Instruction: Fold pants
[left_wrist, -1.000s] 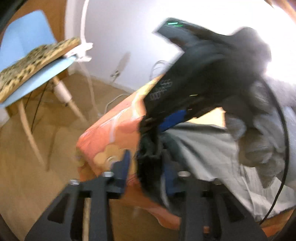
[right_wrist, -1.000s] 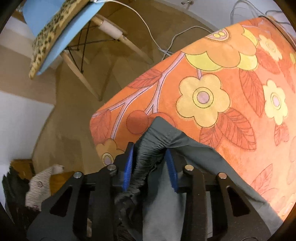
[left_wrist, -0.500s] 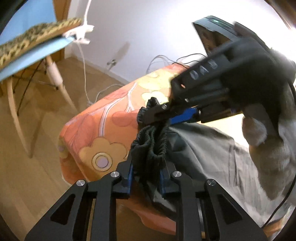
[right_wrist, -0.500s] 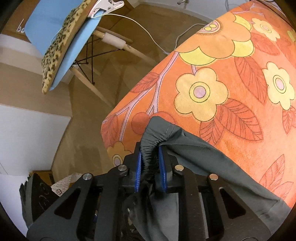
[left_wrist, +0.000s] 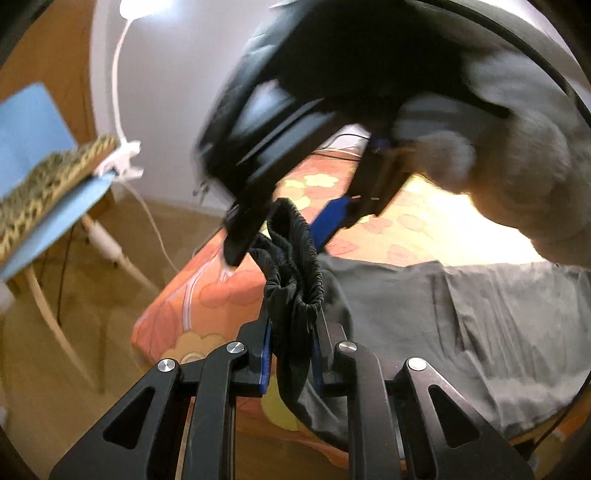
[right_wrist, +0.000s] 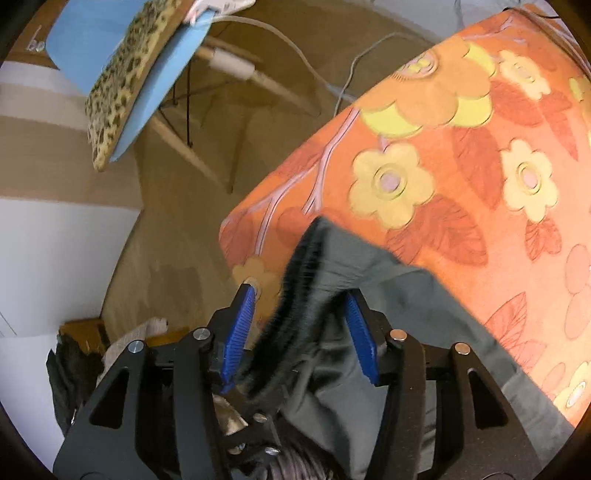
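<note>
Since the earlier pictures, the right tongs (right_wrist: 301, 332) have just been opening: the blue pads, which were pinching the gathered waistband (right_wrist: 295, 295), now stand apart from it on both sides, although the band still passes between them. The left tongs (left_wrist: 291, 354) have just been closing and now stand narrow, holding a bunch of the same elastic waistband (left_wrist: 295, 266) between their pads. So the grip on the grey pants (left_wrist: 480, 317) seems to have been passed from the right to the left. The right tongs (left_wrist: 280, 221) are seen from the left wrist as a dark, blurred shape just above the band, with one blue pad near the fabric. The pants lie on the corner of a bed with an orange flowered cover (right_wrist: 461, 166), the waistband lifted above the corner and the legs spread over the cover toward the far side. Some fabric hangs over the edge of the bed. I think the main risk is that only one hand holds the bunched band now; if the bunch is thick and elastic, it could slip out of the narrow pads, and the pants could slide off the corner to the wooden floor (right_wrist: 192, 236). Also the open right pads could catch the band when they leave and pull it crooked, so the fold would be uneven.
</note>
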